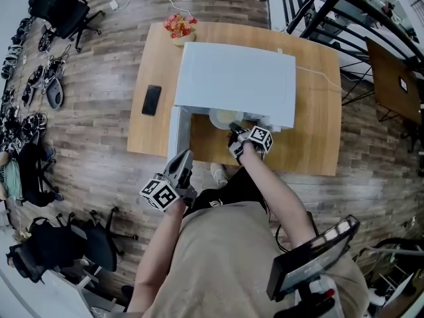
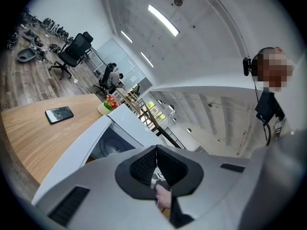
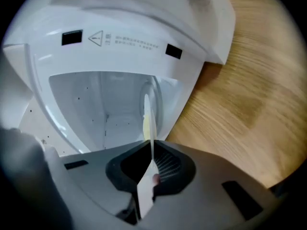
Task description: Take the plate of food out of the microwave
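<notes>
Two grippers, one microwave, one plate, one phone and one pot of flowers are showing. You are holding the right gripper (image 1: 234,132) at the mouth of the white, box-shaped microwave (image 1: 235,78), whose door (image 1: 177,134) is standing open at the head view's left. Its jaws are pinching the rim of the plate (image 3: 148,123), which the right gripper view is showing edge-on as a thin pale blade running between the ribbed black pads. The plate is sitting in the front opening of the cavity, round and cream-coloured, with a pale yellowish patch on it that is too small to make out. You are keeping the left gripper (image 1: 183,159) off the table's near edge, beside the open door, with its jaws pressed together and nothing between them. The table (image 1: 318,111) is rectangular with a light wood grain. It is also carrying the flat black phone (image 1: 151,100) left of the microwave and the red and yellow flowers (image 1: 179,28) at the far edge. The floor (image 1: 99,144) is showing mixed brown planks, and at least two black office chairs (image 1: 65,10) are standing at the left.
</notes>
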{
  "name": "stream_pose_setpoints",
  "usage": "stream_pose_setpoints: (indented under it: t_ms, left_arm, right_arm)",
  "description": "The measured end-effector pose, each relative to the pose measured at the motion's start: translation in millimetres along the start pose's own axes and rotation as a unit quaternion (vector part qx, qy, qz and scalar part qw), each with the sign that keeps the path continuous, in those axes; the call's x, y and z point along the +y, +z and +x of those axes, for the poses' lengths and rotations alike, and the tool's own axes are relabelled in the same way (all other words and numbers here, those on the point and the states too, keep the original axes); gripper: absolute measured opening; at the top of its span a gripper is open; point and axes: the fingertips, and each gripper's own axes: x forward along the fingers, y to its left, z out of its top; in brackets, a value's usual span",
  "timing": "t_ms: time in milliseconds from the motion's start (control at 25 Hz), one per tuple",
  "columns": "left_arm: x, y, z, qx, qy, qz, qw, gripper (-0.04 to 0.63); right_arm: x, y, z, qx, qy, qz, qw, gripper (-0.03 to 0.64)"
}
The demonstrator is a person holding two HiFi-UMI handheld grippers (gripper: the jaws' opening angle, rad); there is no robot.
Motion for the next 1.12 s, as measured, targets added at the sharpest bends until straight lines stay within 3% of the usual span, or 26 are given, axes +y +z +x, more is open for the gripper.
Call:
stream_pose_setpoints:
  t_ms: [600, 800, 1000, 1120]
  left_arm:
    - [-2, 15, -6, -0.037, -0.023, -0.011, 0.9990, 0.005]
    - [-5, 24, 2, -0.034, -0.038, -0.002, 0.9987, 0.005]
    - [-11, 20, 6, -0.015, -0.056, 0.011, 0.9983, 0.005]
    - [-17, 14, 10, 0.004, -0.059, 0.017, 0.9981, 0.005]
  right_arm:
    - [56, -51, -131, 0.094, 0.044, -0.099, 0.990, 0.020]
    - [84, -64, -158, 0.114, 0.040, -0.166, 0.979, 0.020]
    - [123, -73, -182, 0.106, 0.084, -0.168, 0.977, 0.020]
    - [154, -69, -195, 0.090, 0.129, -0.189, 0.969, 0.020]
